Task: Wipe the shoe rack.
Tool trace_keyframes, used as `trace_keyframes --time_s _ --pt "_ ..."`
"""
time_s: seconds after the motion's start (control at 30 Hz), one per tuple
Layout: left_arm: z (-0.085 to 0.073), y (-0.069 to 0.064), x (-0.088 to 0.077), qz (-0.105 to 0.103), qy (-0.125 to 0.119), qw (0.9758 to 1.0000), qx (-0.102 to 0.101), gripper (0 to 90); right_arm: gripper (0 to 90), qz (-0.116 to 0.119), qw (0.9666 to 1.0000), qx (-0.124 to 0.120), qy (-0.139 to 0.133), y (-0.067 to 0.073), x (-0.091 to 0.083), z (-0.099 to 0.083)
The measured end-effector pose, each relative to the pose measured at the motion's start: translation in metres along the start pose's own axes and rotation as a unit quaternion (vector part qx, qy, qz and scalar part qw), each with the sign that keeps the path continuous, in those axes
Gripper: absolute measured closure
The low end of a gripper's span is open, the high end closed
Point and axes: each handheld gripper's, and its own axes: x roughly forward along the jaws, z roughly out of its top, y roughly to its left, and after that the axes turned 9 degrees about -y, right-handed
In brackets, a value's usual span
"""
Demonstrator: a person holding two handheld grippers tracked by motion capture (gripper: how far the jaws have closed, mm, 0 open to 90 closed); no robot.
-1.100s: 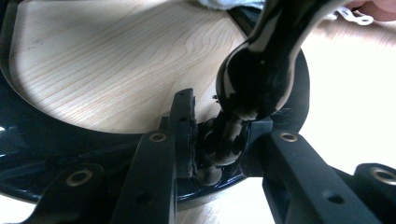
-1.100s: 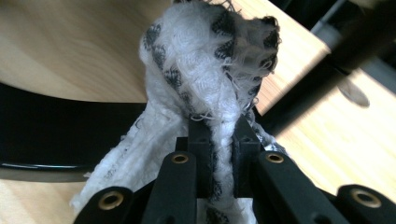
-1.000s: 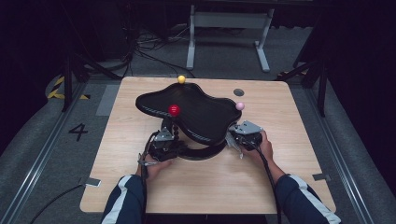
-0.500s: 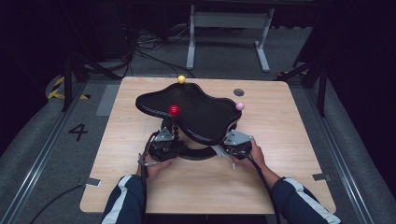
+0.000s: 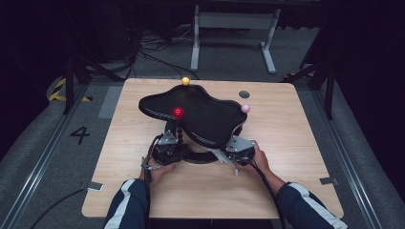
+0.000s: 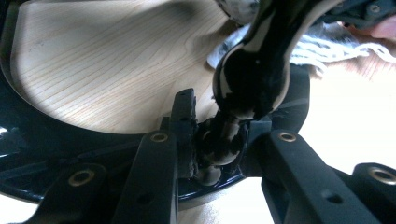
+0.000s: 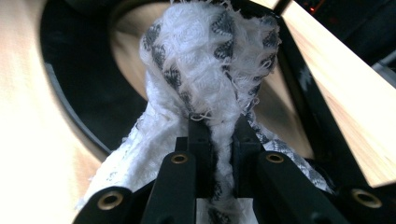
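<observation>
Right tool [image 7: 218, 140] clamping white cloth [image 7: 210, 70], apparently beside black stand base [image 7: 70, 84]

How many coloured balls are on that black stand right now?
3: a yellow ball at the far edge, a red ball near the front left, a pink ball at the right edge. Others may hide underneath.

My right tongs [image 5: 228, 153] are now further left along the worktop [image 5: 296, 143] than a second ago, closer in to the black stand's base ring [image 5: 200, 159]. They bring the white patterned cloth [image 7: 210, 70] with them, pinched tight between the tips. Most of that shift is in the first half second.
</observation>
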Motion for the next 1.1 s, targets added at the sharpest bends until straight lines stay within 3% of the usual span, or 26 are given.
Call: trace_keyframes --time_s 0.13,0.27,0.4,0.5,0.77,1.1 --pt "0.000 0.000 0.000 0.000 0.000 1.0000 0.000 73.3 82.2 -0.036 0.9991 0.017 0.015 -0.017 -0.002 -0.008" --pt "0.000 -0.001 0.000 0.000 0.001 1.0000 -0.002 72.8 82.2 -0.073 0.9958 0.044 0.033 -0.035 -0.006 -0.017" --pt "0.000 -0.001 0.000 0.000 0.001 1.0000 -0.002 72.8 82.3 -0.090 0.9942 0.044 0.039 -0.045 -0.008 -0.024" --pt "0.000 -0.001 0.000 0.000 0.001 1.0000 -0.002 72.7 82.4 -0.098 0.9936 0.037 0.044 -0.042 -0.008 -0.022" --pt "0.000 0.000 0.000 0.000 0.004 1.0000 0.001 72.6 82.5 -0.066 0.9966 0.038 0.031 -0.032 -0.007 -0.016" --pt "0.000 0.000 0.000 -0.002 -0.001 1.0000 0.004 72.5 82.5 -0.016 0.9998 0.008 0.013 -0.009 -0.002 -0.004"
